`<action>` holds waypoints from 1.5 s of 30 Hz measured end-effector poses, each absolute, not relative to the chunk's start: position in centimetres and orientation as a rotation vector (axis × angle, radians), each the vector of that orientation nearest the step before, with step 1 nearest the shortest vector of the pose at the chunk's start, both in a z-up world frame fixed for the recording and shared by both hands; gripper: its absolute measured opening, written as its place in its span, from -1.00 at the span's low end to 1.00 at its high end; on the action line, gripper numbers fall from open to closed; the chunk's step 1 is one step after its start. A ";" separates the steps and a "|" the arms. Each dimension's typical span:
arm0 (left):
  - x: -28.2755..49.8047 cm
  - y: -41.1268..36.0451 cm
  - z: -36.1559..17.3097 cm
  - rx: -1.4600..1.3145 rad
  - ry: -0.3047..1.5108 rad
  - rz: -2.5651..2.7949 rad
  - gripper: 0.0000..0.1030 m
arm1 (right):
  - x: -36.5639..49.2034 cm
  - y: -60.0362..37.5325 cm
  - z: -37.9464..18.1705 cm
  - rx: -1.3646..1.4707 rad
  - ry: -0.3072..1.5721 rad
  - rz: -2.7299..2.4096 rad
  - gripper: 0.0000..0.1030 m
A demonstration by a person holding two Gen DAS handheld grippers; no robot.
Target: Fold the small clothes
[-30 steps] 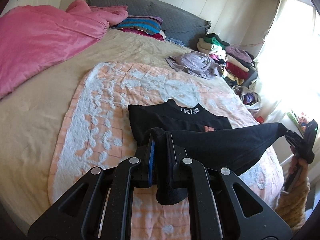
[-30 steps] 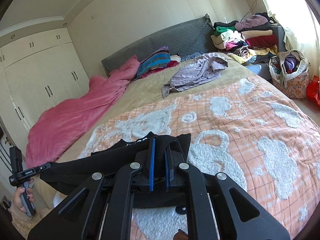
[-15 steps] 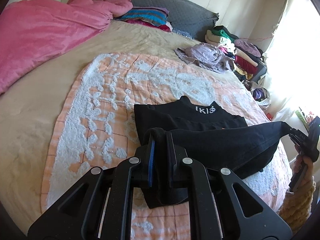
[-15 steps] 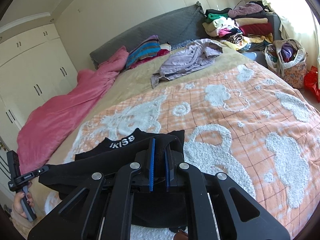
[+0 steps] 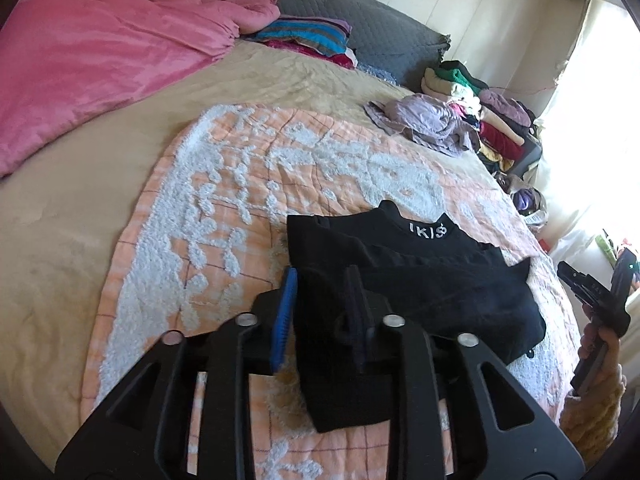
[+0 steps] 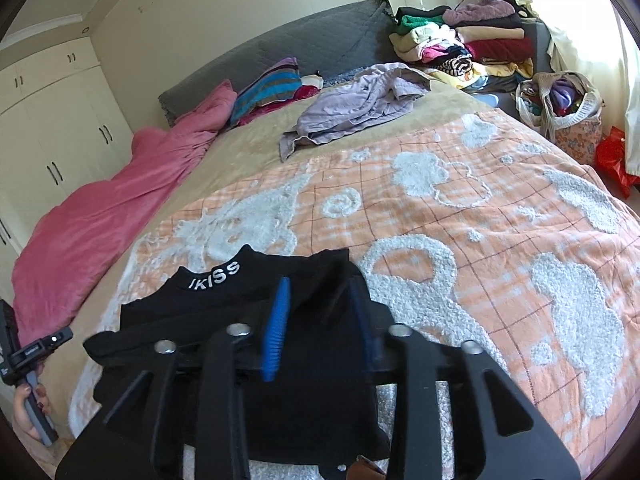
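A small black top (image 5: 420, 276) with white "IKISS" lettering on its collar lies folded over on the orange-and-white blanket (image 5: 240, 208). It also shows in the right wrist view (image 6: 248, 312). My left gripper (image 5: 320, 292) is open, its jaws apart over the garment's left edge. My right gripper (image 6: 318, 308) is open over the garment's right edge. The folded-over hem lies loose on the lower layer. The right gripper (image 5: 592, 292) also shows in the left wrist view, and the left one (image 6: 36, 348) in the right wrist view.
A pink duvet (image 5: 92, 64) covers the bed's far left. A crumpled lilac garment (image 6: 356, 104) lies further up the bed. Striped pillows (image 5: 308, 36) rest at the grey headboard. A pile of clothes (image 6: 460, 40) and a full bag (image 6: 560, 108) stand beside the bed.
Both grippers carried the black hem forward over the garment, lowered it and opened. The cloth has dropped out of both jaws and lies folded.
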State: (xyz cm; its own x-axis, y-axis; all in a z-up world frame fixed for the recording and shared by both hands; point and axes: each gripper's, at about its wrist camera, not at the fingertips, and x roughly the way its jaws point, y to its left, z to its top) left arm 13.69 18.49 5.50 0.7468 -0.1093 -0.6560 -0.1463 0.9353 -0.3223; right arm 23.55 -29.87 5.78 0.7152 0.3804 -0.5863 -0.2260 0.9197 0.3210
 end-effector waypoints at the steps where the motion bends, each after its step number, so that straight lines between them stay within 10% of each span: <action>1: 13.4 18.5 5.6 -0.370 0.725 0.018 -0.60 | 23.4 -29.9 5.8 0.227 0.695 0.337 -0.33; 10: 11.4 15.1 5.0 -0.298 0.752 -0.060 -0.70 | 20.4 -27.0 5.6 0.057 0.702 0.408 -0.59; 45: 22.0 17.4 1.8 -0.262 0.831 0.075 -0.52 | 32.2 -20.3 0.5 -0.033 0.826 0.344 -0.60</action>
